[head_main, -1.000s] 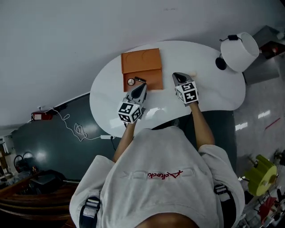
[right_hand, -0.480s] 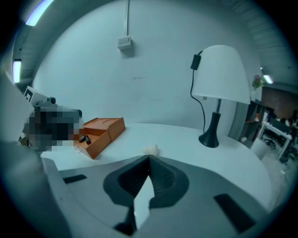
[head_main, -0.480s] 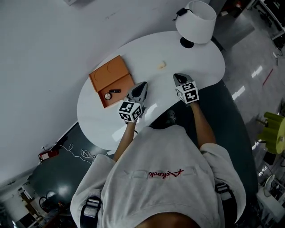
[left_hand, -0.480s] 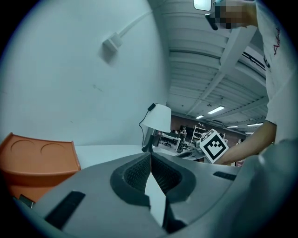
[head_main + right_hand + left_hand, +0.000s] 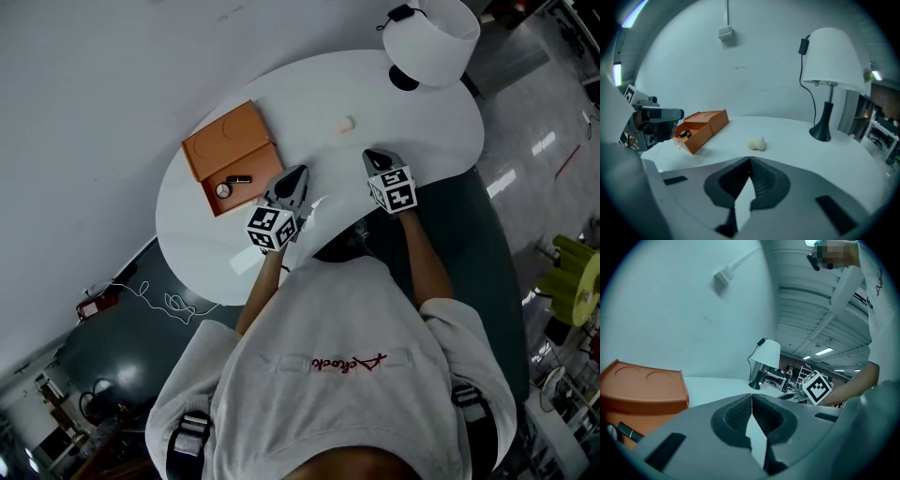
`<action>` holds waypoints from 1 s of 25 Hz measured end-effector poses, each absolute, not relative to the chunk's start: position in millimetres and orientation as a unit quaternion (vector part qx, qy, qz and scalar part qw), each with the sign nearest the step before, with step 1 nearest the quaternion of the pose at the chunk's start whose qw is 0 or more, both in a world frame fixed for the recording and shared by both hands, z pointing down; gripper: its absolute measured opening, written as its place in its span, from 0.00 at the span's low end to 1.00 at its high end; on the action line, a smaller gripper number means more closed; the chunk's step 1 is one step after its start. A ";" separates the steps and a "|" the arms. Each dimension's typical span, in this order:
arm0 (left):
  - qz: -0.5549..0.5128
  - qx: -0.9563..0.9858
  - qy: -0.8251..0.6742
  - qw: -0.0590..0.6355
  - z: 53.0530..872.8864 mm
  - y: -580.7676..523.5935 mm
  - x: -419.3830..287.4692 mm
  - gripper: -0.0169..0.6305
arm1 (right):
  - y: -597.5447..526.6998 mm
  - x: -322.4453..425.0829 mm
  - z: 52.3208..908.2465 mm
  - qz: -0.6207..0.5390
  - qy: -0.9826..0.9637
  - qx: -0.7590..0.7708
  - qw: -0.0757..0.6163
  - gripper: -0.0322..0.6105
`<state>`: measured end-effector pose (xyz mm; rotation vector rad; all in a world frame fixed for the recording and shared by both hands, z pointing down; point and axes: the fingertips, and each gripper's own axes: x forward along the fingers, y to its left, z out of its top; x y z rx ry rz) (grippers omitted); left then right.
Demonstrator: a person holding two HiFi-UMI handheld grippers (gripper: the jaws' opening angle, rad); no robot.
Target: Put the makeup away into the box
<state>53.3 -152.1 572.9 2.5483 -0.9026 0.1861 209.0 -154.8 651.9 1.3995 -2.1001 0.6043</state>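
While a compact (image 5: 223,189) and a dark tube (image 5: 241,179) lie in the orange box (image 5: 225,141), the cream sponge (image 5: 346,123) sits out on the table (image 5: 422,131) — the left gripper (image 5: 298,174) and right gripper (image 5: 370,156) (both pinched closed, empty) have drawn back toward the person, so the sponge is likely next.

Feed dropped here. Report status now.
Left gripper shut, empty. Right gripper shut, empty. Sponge loose on table, outside open orange box. Nothing blocks it.
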 end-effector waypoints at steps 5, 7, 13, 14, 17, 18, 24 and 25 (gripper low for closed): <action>0.075 0.912 -0.331 0.233 591.2 -159.1 51.9 0.04 | -160.0 207.7 668.6 0.242 -0.776 0.514 0.274 0.08; 0.078 0.910 -0.331 0.238 597.5 -161.3 52.7 0.04 | -162.7 209.8 673.6 0.247 -0.774 0.514 0.273 0.08; 0.083 0.907 -0.331 0.246 605.9 -162.8 57.0 0.04 | -168.0 216.3 682.2 0.253 -0.771 0.515 0.276 0.08; 0.084 0.907 -0.332 0.247 606.1 -162.7 57.0 0.04 | -170.1 216.4 682.1 0.251 -0.771 0.516 0.276 0.08; 0.084 0.905 -0.334 0.249 606.4 -163.1 56.4 0.04 | -181.8 212.9 682.5 0.251 -0.778 0.510 0.269 0.09; 0.084 0.905 -0.335 0.249 606.5 -163.5 56.2 0.04 | -187.5 210.4 682.7 0.254 -0.783 0.504 0.263 0.11; 0.083 0.902 -0.341 0.249 603.7 -160.9 47.9 0.04 | -227.8 196.3 683.6 0.260 -0.790 0.499 0.243 0.48; 0.083 0.902 -0.343 0.250 603.9 -161.5 45.9 0.04 | -233.0 192.9 686.0 0.257 -0.790 0.499 0.248 0.50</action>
